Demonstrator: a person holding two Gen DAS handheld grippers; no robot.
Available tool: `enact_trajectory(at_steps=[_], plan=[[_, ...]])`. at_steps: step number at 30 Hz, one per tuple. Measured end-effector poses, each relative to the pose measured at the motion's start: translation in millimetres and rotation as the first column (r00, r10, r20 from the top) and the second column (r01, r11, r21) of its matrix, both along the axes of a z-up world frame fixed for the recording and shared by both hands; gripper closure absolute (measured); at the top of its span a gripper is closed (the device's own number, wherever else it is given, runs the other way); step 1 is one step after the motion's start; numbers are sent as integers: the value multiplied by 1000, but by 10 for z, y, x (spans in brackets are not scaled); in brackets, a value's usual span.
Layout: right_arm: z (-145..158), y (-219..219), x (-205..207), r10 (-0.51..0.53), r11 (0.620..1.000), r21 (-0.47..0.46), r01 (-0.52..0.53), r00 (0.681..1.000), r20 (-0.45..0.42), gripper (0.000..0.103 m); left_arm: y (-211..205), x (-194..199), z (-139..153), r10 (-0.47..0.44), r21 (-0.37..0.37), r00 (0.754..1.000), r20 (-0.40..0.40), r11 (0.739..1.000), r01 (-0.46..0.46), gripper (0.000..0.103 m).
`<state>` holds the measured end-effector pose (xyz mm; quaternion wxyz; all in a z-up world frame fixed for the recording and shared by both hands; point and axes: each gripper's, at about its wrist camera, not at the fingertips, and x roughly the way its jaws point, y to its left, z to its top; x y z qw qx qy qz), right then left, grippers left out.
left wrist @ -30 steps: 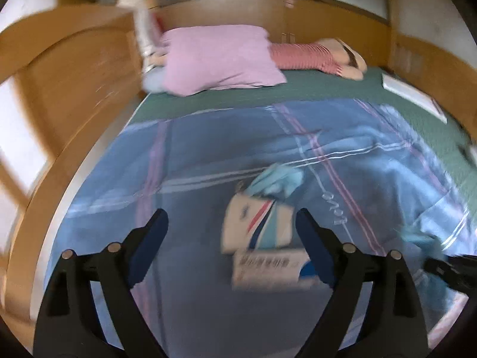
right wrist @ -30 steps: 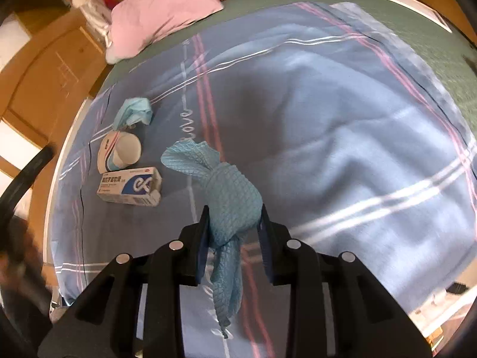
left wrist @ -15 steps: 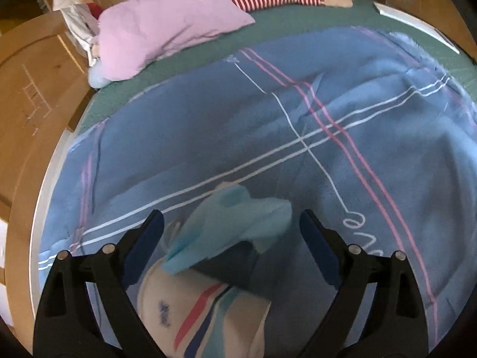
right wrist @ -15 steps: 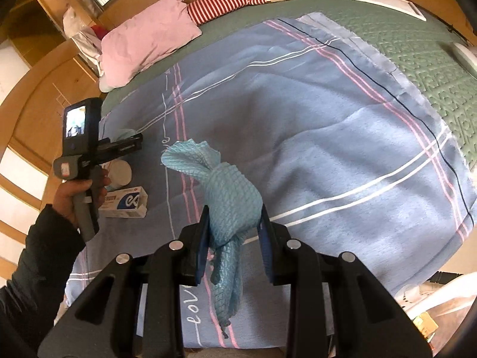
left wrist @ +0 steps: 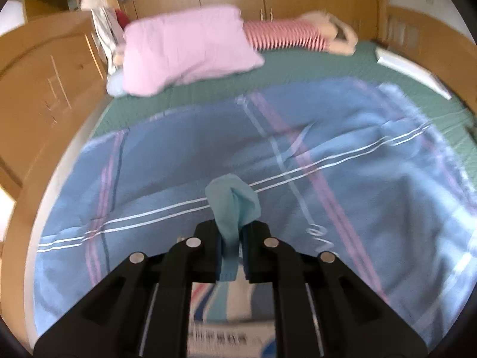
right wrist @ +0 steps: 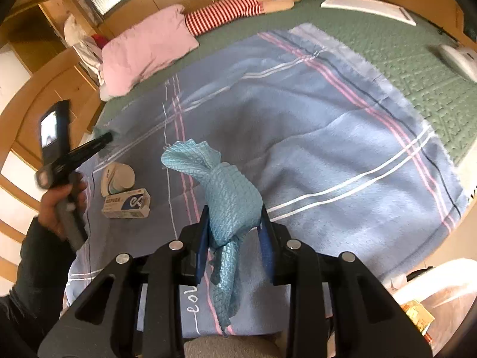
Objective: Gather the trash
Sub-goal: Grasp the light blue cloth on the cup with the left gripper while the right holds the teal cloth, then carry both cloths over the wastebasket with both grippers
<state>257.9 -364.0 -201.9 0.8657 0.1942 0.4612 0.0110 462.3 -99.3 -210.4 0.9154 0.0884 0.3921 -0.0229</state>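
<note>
The bed (right wrist: 417, 68) carries a blue plaid blanket (right wrist: 328, 137) with the trash on it – a small medicine box (right wrist: 126, 204) and just beside it a white cup-like packet (right wrist: 117, 177), both light and rigid enough to pinch across their sides. The right gripper (right wrist: 232, 226) is clamped on a soft waffle-textured blue cloth (right wrist: 229, 200) that droops below. The left gripper (left wrist: 231, 247) is closing on a limp pale-blue mask (left wrist: 232, 205) – best pinched mid-bunch

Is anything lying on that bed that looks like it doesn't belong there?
Yes. A small printed box and a paper cup on its side lie on the blue blanket, stray litter on bedding.
</note>
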Motion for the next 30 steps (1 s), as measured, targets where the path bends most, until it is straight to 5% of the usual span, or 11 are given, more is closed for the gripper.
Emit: enact_trajectory(at_steps=[7,15,22,30], plan=[[348,-5,-495,-54,998,-35,57,994,96,72,-376,-1109,694,-62,-39,992,113,997,67,91],[825,-206,-1513,-169,974,-114,194,965,198,72,-1105,-2300,1043,-229,-88,959,165,965,246,90],[1070,-541,-2521,-300,929,-143,342,921,250,72,-1877,-3253,1016,-445,-137,883,150,875,465,90],[1072,-872,-3225,-414,875,-148,460,872,262,72,-2518,-3823,724,-578,-138,811,90,800,585,90]])
